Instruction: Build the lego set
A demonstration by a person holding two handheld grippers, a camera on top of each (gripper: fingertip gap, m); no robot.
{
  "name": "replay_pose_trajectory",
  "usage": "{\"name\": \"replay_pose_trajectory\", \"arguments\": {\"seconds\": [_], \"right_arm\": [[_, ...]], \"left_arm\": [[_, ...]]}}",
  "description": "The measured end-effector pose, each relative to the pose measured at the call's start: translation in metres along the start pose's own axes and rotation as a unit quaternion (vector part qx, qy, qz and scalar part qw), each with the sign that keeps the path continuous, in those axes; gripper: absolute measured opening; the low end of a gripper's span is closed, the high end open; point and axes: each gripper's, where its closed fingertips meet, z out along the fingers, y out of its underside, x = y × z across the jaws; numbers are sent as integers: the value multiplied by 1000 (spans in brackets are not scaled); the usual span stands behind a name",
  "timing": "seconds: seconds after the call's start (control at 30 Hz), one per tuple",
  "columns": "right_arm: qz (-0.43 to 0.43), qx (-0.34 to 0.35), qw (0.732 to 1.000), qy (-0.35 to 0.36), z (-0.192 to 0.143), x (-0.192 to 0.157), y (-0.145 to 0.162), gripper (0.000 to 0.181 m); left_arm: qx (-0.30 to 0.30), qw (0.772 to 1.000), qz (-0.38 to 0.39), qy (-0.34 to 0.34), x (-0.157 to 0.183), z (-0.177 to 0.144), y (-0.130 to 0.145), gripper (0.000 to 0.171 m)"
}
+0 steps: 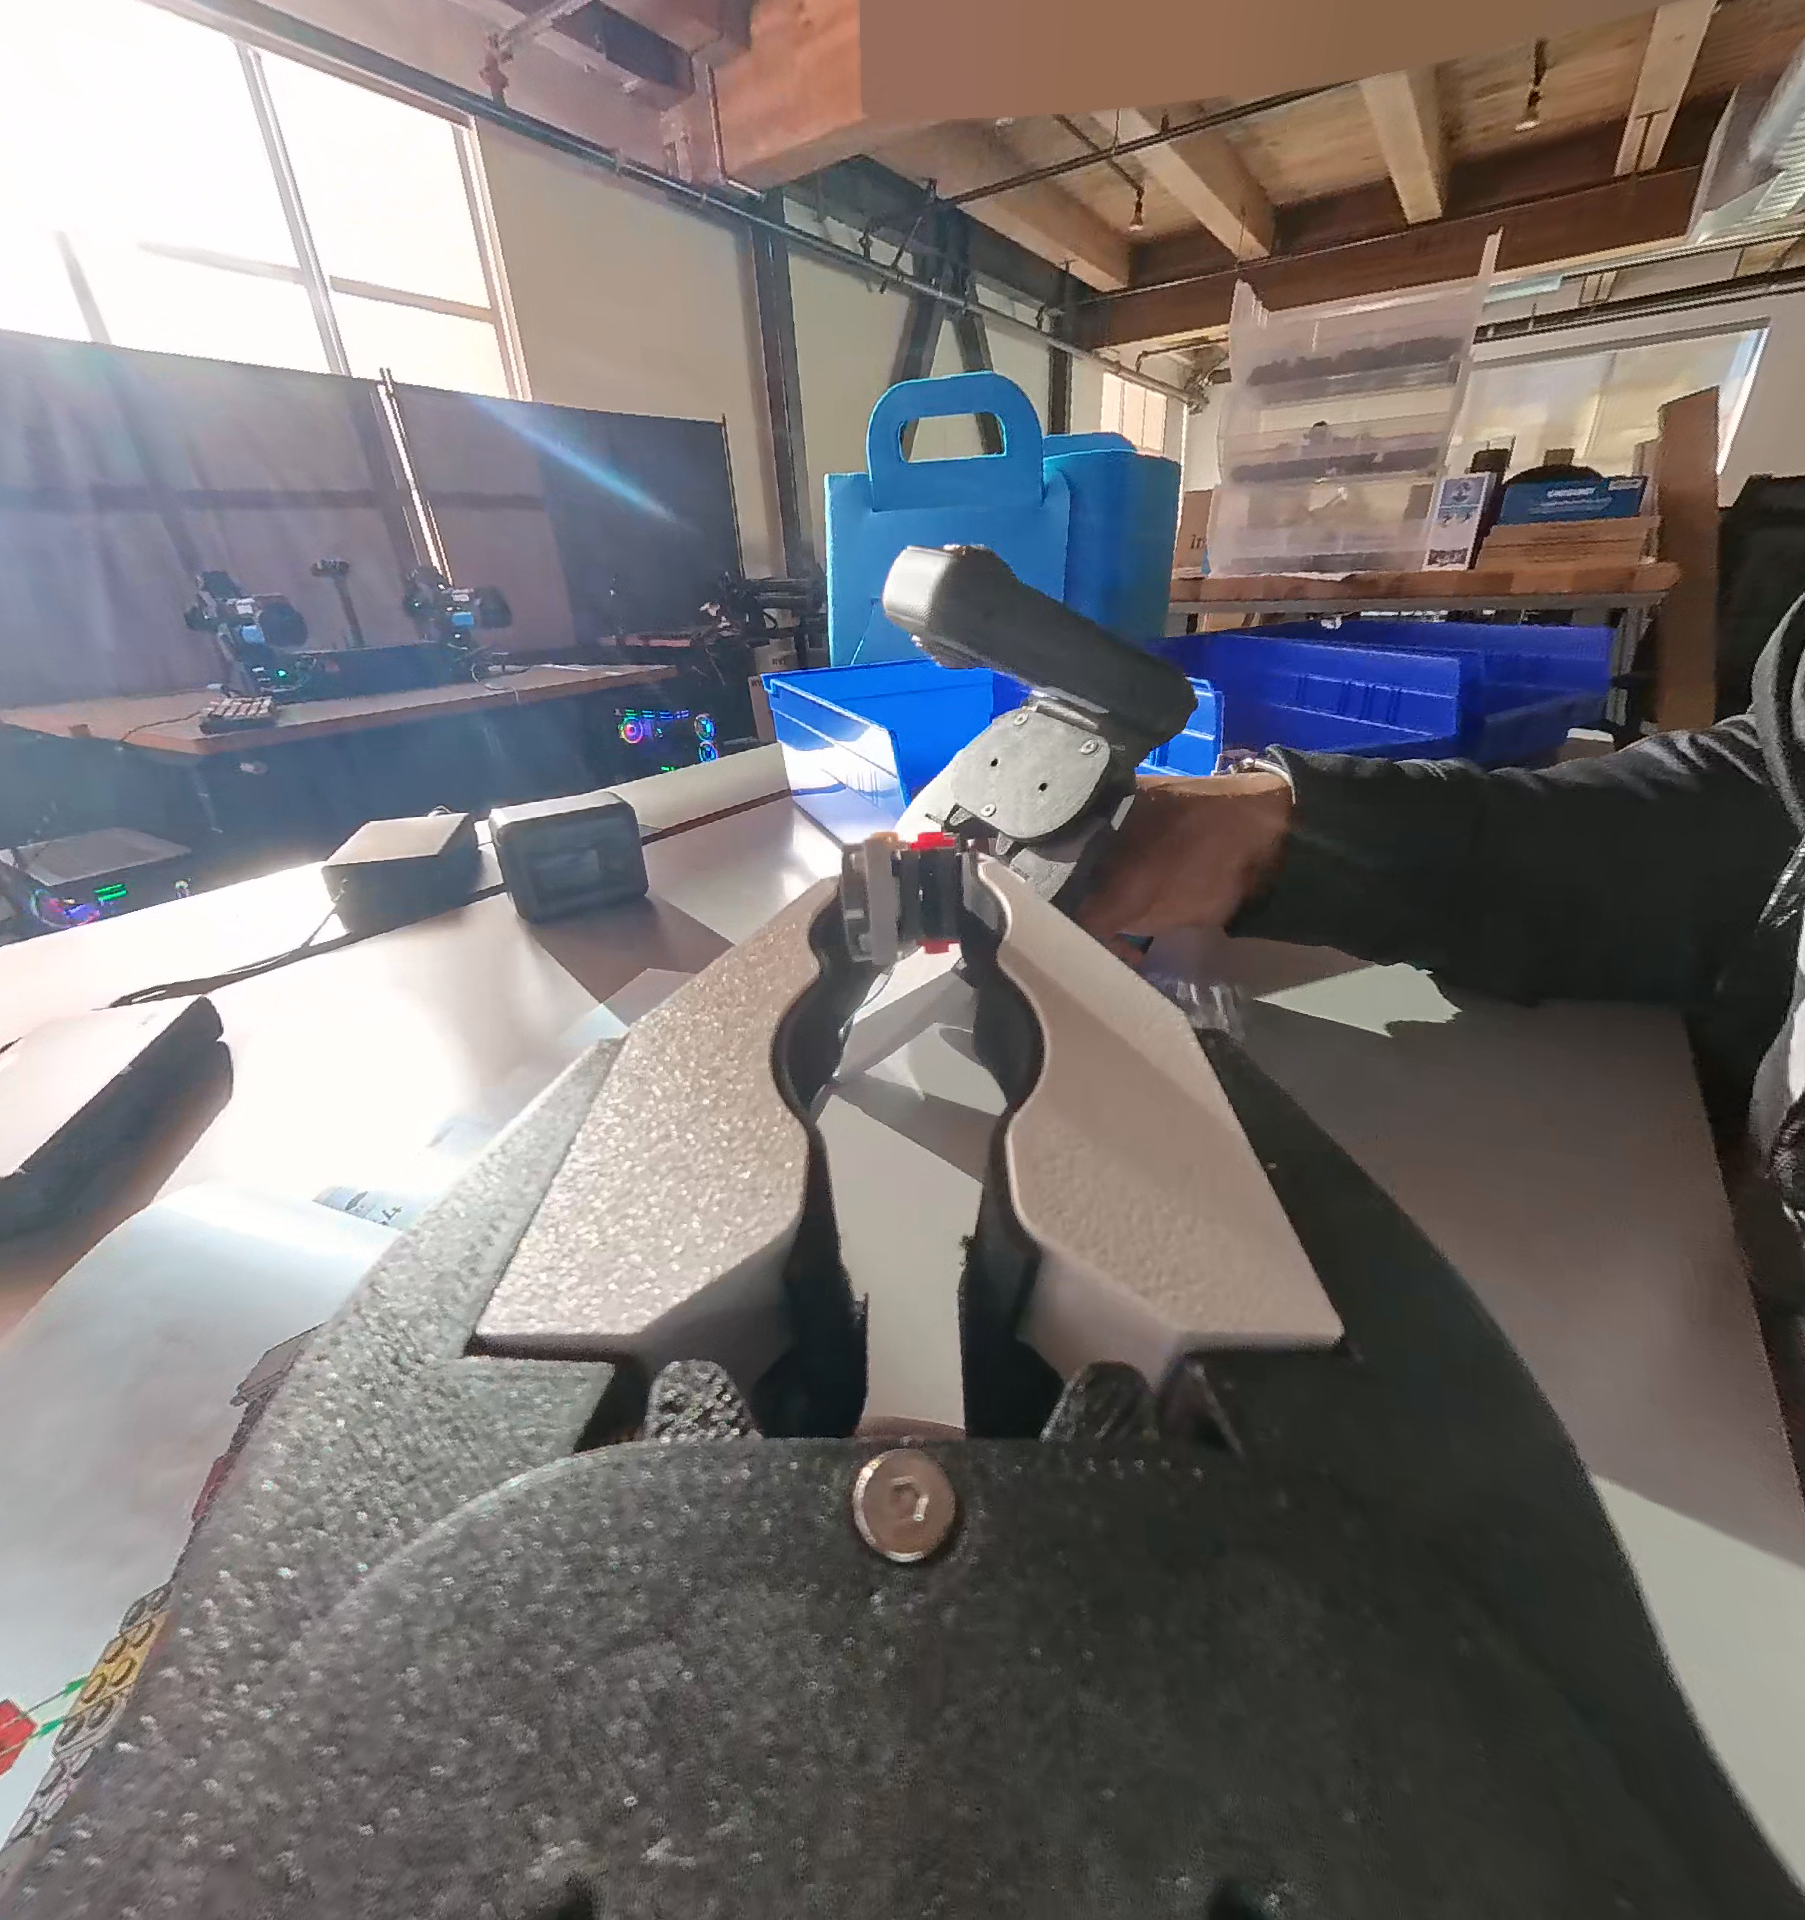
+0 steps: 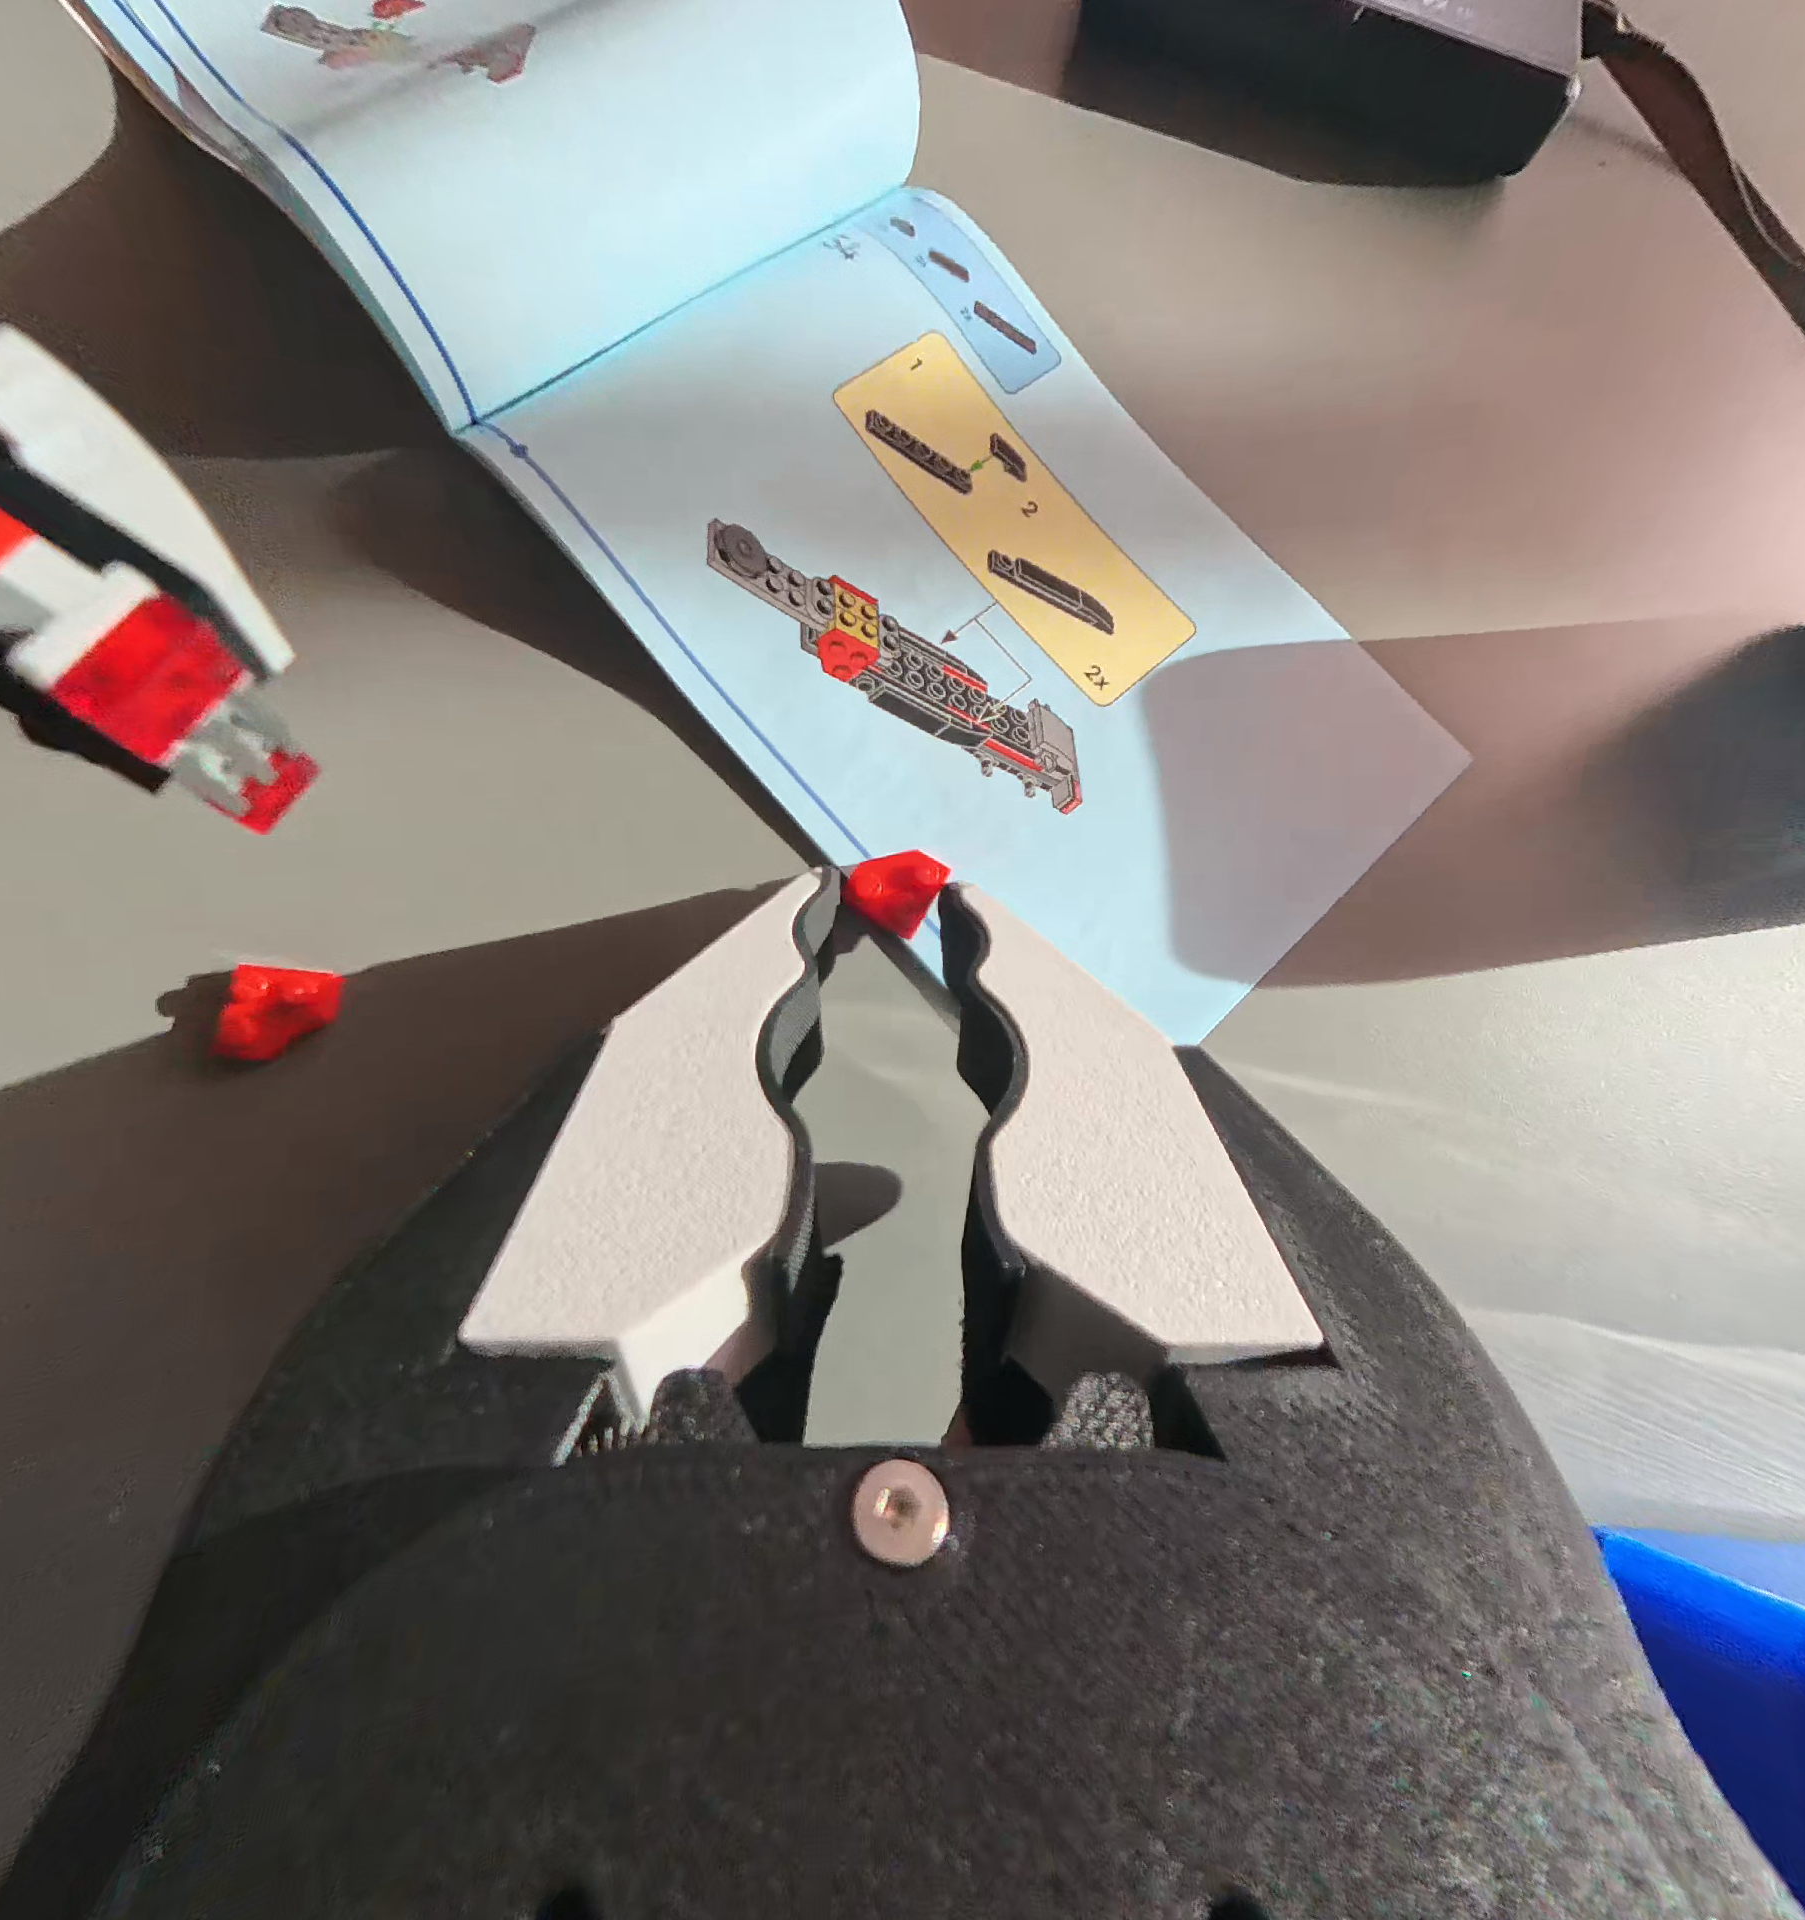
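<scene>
- gripping the partly built model (image 1: 893, 902) at its tips, the left gripper (image 1: 913, 914) has its fingers closed to a narrow gap around it, up in the air above the surface (image 1: 1449, 1143); in the right wrist view the model (image 2: 165, 675) shows at the left edge, grey, black and red, blurred.
- judging by its stacked plates, the model is light and stiff but could pop apart if squeezed across a seam; a hold across its solid middle looks safest.
- lying loose on the surface near the left edge of the right wrist view is a second small red piece (image 2: 274, 1008), well apart from both grippers.
- pinched at the very tips of the right gripper (image 2: 893, 899) is a small red brick (image 2: 896, 891), fingers nearly closed on it, above the lower corner of the open instruction booklet (image 2: 981, 582).
- that brick looks tiny, hard and slick; held by its edges only, it may twist or shoot out under pressing force.
</scene>
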Motion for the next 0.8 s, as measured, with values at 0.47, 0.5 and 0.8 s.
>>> {"name": "replay_pose_trajectory", "arguments": {"seconds": [0.47, 0.5, 0.8], "right_arm": [[-135, 175, 966, -137, -109, -37, -91, 20], [-161, 192, 954, -165, -120, -49, -100, 20], [-331, 181, 866, -329, -146, -122, -129, 19]], "left_arm": [[57, 997, -13, 46, 13, -5, -19, 20], [63, 996, -17, 56, 15, -6, -20, 20], [85, 991, -4, 107, 37, -8, -28, 19]]}}
